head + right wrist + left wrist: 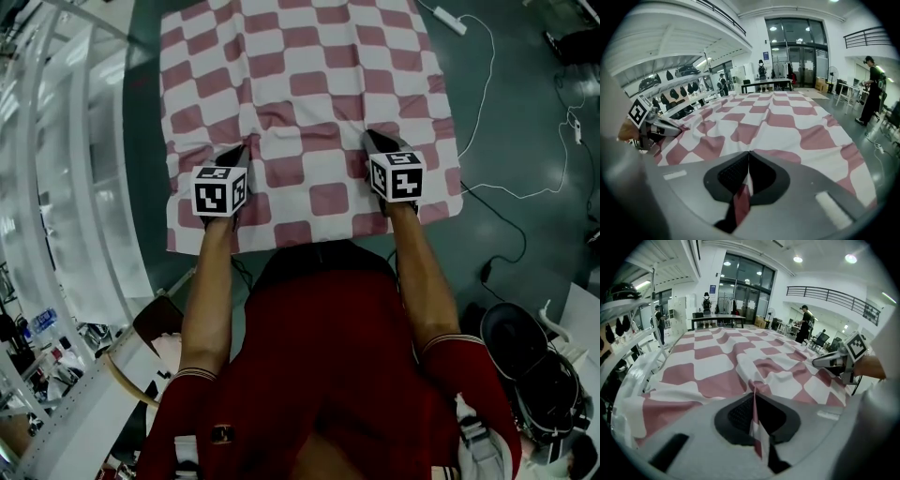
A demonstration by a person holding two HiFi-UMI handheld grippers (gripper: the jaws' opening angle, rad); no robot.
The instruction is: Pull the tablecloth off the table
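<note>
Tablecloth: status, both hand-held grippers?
Left hand-held gripper shut on tablecloth fold. Right hand-held gripper shut on it too. Cloth not yet pulled, puckered at both grips. Nothing lying on it.

The right gripper point(749, 157) is seen with its jaws pressed together on a raised fold of the cloth point(787, 126); a strip of it is pinched between the pads and trails back toward the camera. The red-and-white checked cloth is spread over the covered table as far as its far edge. Toward the left edge, the left gripper point(675, 128) is set on creased cloth, its marker cube point(638, 112) tilted. A person point(872, 89) is seen standing beyond the right edge.
</note>
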